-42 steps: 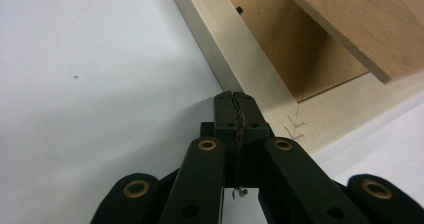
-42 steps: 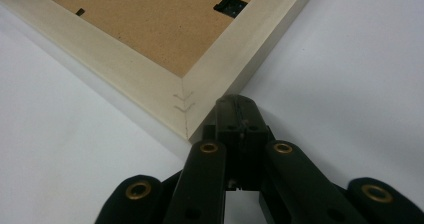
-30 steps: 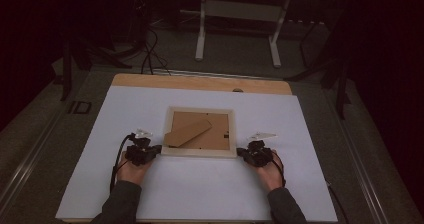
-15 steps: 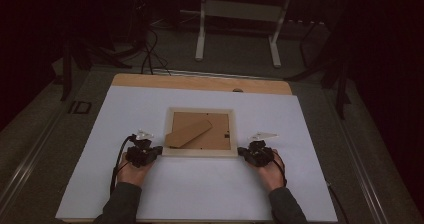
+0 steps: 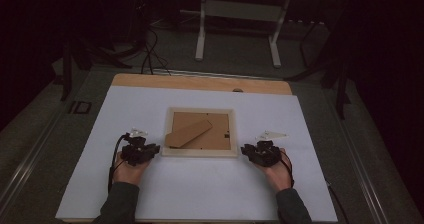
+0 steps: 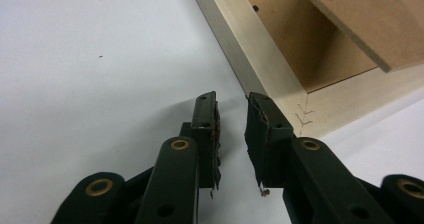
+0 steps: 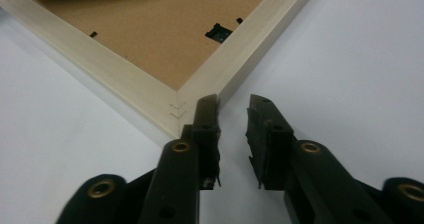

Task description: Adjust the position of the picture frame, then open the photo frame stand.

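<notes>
No legible text or markings anywhere.

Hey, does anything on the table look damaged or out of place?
Mostly tidy. The picture frame lies face down, square to the table, and its stand flap sits raised and slanted across the backing. The left tongs' pads look chipped and ragged.

Blk grippers (image 5: 150, 150), brass screws, dk sleeves (image 5: 117, 206)

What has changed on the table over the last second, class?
Nothing visibly changed. The picture frame lies face down on the white table, with the left tongs and right tongs open at its near corners, holding nothing.
</notes>
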Available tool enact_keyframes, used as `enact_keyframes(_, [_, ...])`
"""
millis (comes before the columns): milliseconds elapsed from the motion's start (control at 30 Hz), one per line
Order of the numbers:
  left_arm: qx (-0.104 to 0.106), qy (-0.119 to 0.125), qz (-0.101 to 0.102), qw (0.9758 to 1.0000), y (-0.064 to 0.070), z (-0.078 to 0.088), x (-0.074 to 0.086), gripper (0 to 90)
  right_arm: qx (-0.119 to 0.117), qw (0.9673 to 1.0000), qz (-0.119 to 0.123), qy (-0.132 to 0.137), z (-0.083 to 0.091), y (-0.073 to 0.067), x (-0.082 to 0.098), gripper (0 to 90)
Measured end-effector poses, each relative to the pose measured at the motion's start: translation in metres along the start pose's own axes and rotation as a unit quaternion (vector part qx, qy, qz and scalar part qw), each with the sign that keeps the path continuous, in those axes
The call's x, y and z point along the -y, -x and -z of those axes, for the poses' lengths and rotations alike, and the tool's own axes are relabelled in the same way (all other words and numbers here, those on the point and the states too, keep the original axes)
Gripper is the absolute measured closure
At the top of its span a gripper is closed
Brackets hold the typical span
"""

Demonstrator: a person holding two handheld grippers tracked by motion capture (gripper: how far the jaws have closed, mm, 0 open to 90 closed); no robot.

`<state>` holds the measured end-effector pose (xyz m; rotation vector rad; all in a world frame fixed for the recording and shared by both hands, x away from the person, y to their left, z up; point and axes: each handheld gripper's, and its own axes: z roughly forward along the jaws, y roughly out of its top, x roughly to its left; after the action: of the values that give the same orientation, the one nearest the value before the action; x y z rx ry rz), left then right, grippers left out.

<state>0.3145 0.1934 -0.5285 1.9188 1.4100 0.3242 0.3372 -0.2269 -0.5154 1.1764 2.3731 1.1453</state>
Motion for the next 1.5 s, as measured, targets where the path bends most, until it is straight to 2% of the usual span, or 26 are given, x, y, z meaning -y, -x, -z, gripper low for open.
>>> enact_keyframes(233, [-0.007,0.019,-0.009,0.9997,-0.001,0.009,-0.005,64.7,-0.001,1.0,-0.005,0.004,0.004,0.004,0.0,61.7])
enact_keyframes(433, [-0.008,0.031,-0.012,0.9994,-0.002,0.015,-0.007,60.9,0.004,1.0,-0.005,0.002,0.004,0.005,-0.001,53.8])
enact_keyframes(500, [0.002,0.036,-0.004,0.9993,-0.002,0.018,-0.009,58.0,0.005,0.9999,-0.009,0.006,0.005,0.005,-0.001,51.5])
enact_keyframes(667, [0.004,0.042,-0.013,0.999,0.001,0.026,-0.016,52.7,0.002,0.9997,-0.021,0.009,0.006,0.007,0.0,49.5])
enact_keyframes(800, [0.018,0.05,-0.011,0.9985,0.003,0.032,-0.021,52.0,0.0,0.9993,-0.034,0.013,0.008,0.009,-0.001,46.5])
enact_keyframes(1000, [0.032,0.062,-0.024,0.9973,0.013,0.038,-0.033,52.4,-0.003,0.9986,-0.051,0.015,0.007,0.011,-0.001,41.0])
enact_keyframes(1233, [0.04,0.058,-0.045,0.9965,0.025,0.037,-0.051,53.9,-0.014,0.9986,-0.049,0.015,0.005,0.01,-0.001,33.4])
enact_keyframes(1333, [0.051,0.057,-0.051,0.9958,0.029,0.037,-0.058,53.0,-0.02,0.9985,-0.048,0.015,0.006,0.01,-0.001,33.8])
enact_keyframes(1500, [0.061,0.052,-0.055,0.9953,0.031,0.03,-0.066,48.3,-0.014,0.9986,-0.047,0.021,0.007,0.008,-0.001,29.4])
